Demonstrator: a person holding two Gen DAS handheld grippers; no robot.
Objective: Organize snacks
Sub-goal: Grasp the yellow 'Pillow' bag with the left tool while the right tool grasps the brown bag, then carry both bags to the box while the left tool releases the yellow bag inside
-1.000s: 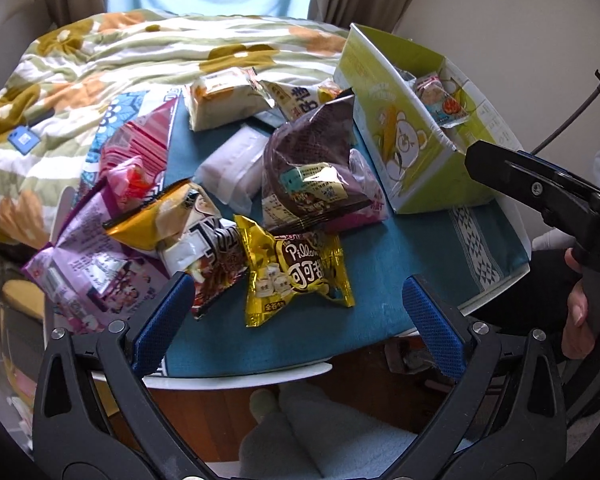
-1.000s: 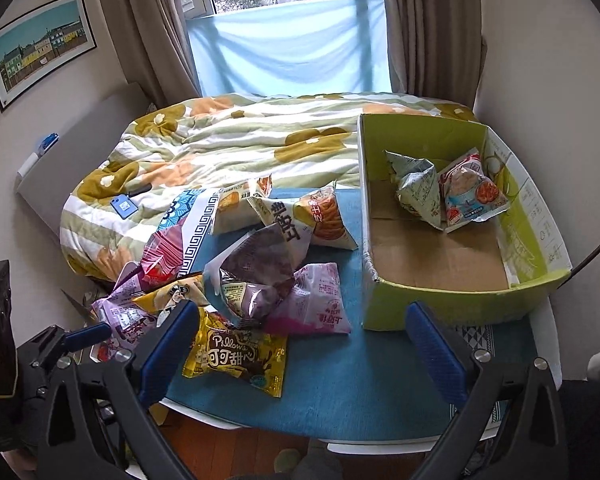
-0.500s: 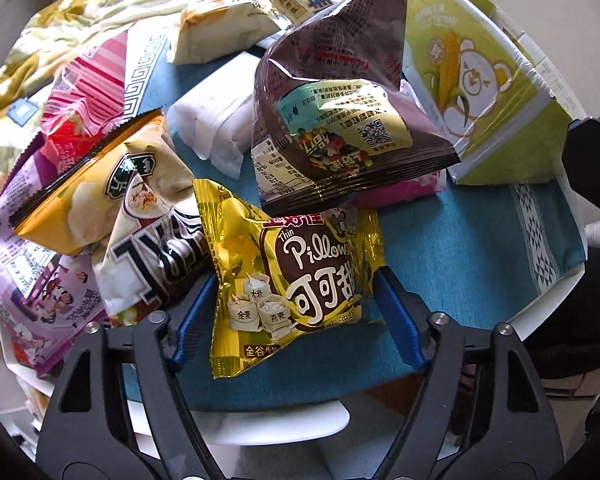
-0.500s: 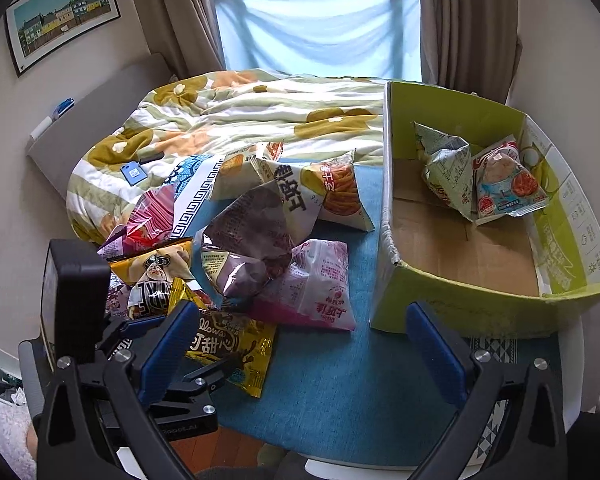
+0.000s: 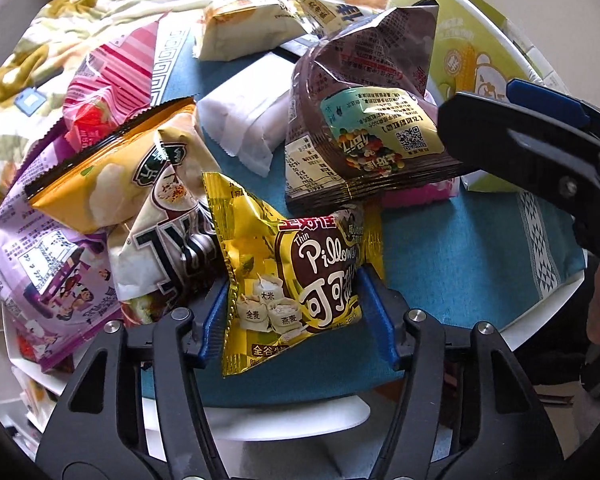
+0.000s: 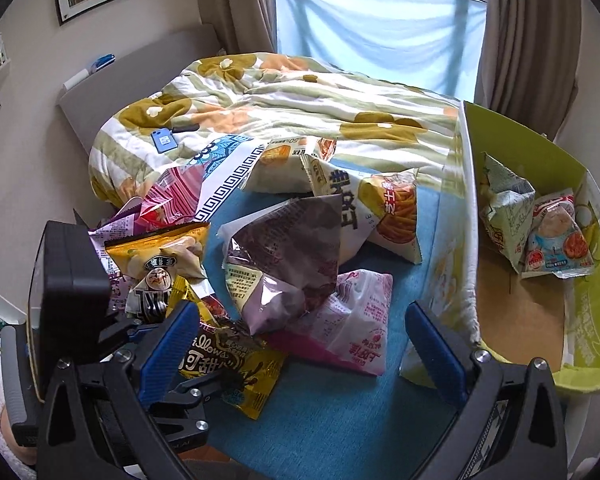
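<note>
The left gripper [image 5: 294, 314] has its blue pads [image 5: 374, 312] pressed against both sides of the yellow Pillows bag [image 5: 296, 280], which bulges up between them at the table's near edge. At 12 o'clock from that bag stands the dark brown candy bag [image 5: 364, 124], propped on a pink packet [image 6: 356, 320]. At 10 o'clock lies an orange chip bag [image 5: 100, 176] over a cream bag with black lettering [image 5: 172, 248], and a purple packet [image 5: 40, 264] sits at 9 o'clock, hanging past the table rim. A white packet [image 5: 252, 120] rests flat on the teal tablecloth [image 5: 460, 264] toward 11 o'clock.

The right gripper [image 6: 300, 344] hangs with its jaws wide apart and nothing between them (it shows at 2 o'clock in the left view), above the cloth beside the pink packet. At its 2 o'clock sits the green cardboard box [image 6: 580, 372], holding a pale green bag [image 6: 504, 216] and a red-and-blue bag [image 6: 556, 240] against the far wall. A flowered quilt [image 6: 300, 108] lies beyond the table at 12 o'clock.
</note>
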